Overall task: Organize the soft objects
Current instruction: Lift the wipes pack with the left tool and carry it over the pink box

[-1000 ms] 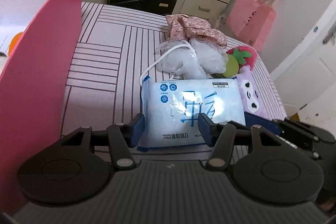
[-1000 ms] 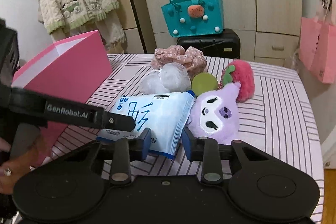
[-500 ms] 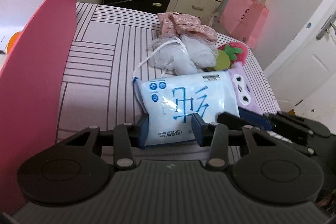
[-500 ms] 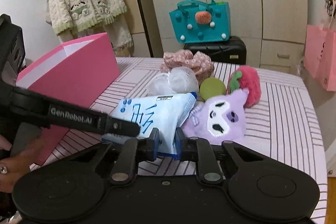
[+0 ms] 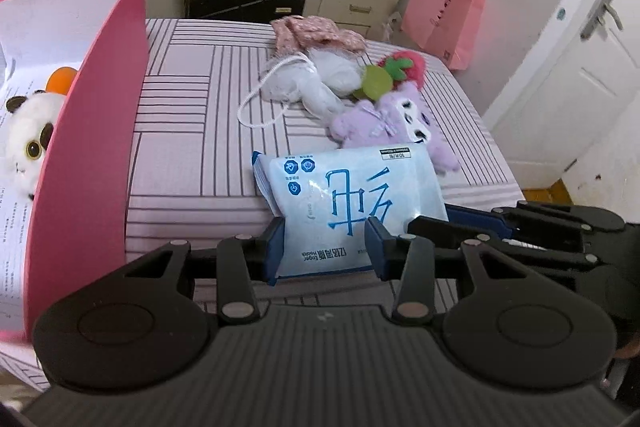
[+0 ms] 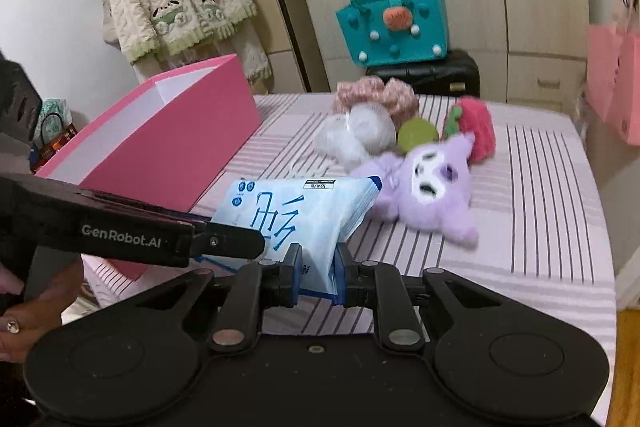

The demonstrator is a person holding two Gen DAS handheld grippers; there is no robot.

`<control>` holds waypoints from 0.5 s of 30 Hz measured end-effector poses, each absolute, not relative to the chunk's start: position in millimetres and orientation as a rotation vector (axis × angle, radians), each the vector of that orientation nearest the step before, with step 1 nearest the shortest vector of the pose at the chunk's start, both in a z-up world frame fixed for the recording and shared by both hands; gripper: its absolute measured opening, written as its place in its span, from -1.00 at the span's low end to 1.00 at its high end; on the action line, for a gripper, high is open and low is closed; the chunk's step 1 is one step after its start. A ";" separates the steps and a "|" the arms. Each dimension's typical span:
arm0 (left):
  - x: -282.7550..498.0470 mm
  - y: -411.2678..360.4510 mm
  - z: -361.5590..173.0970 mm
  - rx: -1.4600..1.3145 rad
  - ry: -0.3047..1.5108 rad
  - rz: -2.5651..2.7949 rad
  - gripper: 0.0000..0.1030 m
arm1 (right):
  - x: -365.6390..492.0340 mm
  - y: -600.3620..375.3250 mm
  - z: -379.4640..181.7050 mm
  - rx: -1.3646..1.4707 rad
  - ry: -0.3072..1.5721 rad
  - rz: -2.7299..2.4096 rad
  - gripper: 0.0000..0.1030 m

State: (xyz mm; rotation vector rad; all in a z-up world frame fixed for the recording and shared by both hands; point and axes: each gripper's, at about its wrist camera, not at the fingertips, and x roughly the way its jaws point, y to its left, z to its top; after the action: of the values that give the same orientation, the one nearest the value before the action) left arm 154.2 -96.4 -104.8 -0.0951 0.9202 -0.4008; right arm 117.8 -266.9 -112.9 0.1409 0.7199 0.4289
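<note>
Both claws grip one thing: a soft blue-and-white tissue pack (image 5: 348, 203), carried between them just above the near edge of the striped bed (image 5: 192, 155). The left claw (image 5: 326, 251) is closed on the pack's near end, its blue pads pressing either side of the printed face, jaws at a moderate width because they span a broad part of the pack. The right claw (image 6: 318, 275) pinches a thinner corner, jaws nearly together, the wrapper bunched between the pads. Two holds make sense for a limp, slippery packet: one alone would likely let it sag or twist.

In the right wrist view the left claw's dark arm reaches across from the left to the pack (image 6: 296, 211), with part of a hand (image 6: 28, 311) beneath it.

The open pink box (image 5: 92, 155) stands at the left of the bed, its tall wall close beside the pack. Inside it sit a white panda plush (image 5: 28, 143) and something orange (image 5: 60, 79), so it is probably the bin for sorted items, and the pack seems bound there next.

Well to the far right lie the items not yet sorted, in one cluster: a purple plush (image 6: 428, 183), a white mesh bundle (image 6: 356, 135) with a cord, a floral fabric piece (image 6: 376, 95), a green disc (image 6: 418, 135) and a red strawberry plush (image 6: 476, 127).
</note>
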 end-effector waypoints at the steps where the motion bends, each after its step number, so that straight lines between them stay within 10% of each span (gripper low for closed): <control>1: 151.2 -96.7 -104.0 -0.086 0.930 -0.404 -0.19 | 115.6 -268.4 -112.9 0.154 0.730 0.429 -0.59; 15: 99.0 -57.9 -60.6 -0.069 0.953 -0.550 -0.20 | 68.9 -246.1 -72.6 0.083 0.803 0.478 -0.53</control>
State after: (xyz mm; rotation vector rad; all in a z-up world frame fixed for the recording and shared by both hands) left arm 99.0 -57.9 -60.6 -0.0688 0.9533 -0.5500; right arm 68.9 -246.1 -72.6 0.0826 0.8032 0.4783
